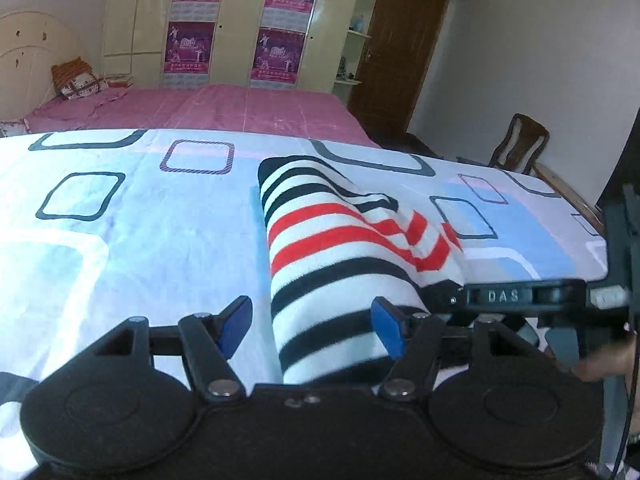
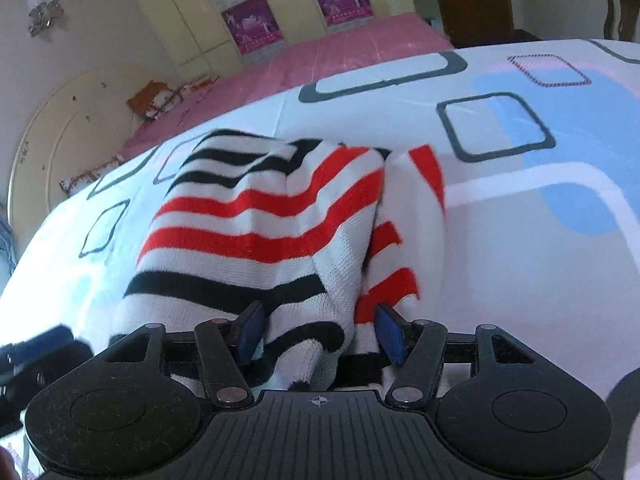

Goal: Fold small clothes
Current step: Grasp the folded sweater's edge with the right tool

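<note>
Nearest, the left gripper (image 1: 316,330) has its blue-padded fingers (image 1: 234,330) parted about halfway, with the striped garment's near edge lying loose between them and nothing gripped; the right gripper (image 2: 318,332) stands about as wide, with bunched cloth between its fingers (image 2: 250,334) — whether they pinch it I cannot tell. The striped garment (image 1: 340,256) — a soft ribbed knit in white, red and black bands — lies folded into a rumpled oblong on the patterned sheet (image 1: 120,240) of the bed. The fold seems nearly made; next likely calls for smoothing the puckered right side flat.
</note>
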Demonstrator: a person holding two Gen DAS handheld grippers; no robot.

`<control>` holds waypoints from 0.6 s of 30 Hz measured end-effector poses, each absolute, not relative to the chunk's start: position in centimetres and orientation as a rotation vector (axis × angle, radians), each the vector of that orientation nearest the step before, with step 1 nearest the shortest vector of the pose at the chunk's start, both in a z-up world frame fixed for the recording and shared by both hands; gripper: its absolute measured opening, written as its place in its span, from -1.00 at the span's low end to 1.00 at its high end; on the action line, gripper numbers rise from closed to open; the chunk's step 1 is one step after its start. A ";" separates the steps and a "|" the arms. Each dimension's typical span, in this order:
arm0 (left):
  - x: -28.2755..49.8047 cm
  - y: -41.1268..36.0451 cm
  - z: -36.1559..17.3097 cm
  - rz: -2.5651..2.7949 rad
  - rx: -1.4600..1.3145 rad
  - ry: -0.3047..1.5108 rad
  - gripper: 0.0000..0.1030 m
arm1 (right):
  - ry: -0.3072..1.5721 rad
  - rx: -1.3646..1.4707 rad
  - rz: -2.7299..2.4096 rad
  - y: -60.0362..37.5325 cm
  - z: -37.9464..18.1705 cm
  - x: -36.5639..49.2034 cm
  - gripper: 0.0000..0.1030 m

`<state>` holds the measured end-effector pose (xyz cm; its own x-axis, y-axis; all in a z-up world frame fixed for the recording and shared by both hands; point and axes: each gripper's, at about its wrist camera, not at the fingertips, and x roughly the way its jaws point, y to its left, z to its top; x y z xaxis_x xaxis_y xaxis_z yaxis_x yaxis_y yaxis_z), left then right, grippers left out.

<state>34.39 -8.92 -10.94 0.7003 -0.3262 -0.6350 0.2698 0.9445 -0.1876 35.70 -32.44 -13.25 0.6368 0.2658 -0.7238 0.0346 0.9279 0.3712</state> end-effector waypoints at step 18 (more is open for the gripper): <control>35.1 -9.1 -11.3 -0.362 -0.078 0.716 0.33 | 0.762 0.314 0.155 -33.6 -10.5 34.6 -0.58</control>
<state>35.14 -9.07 -11.29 0.6950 -0.3505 -0.6278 0.2979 0.9351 -0.1922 34.59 -33.59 -10.47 0.7150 0.2505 -0.6527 -0.0251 0.9422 0.3342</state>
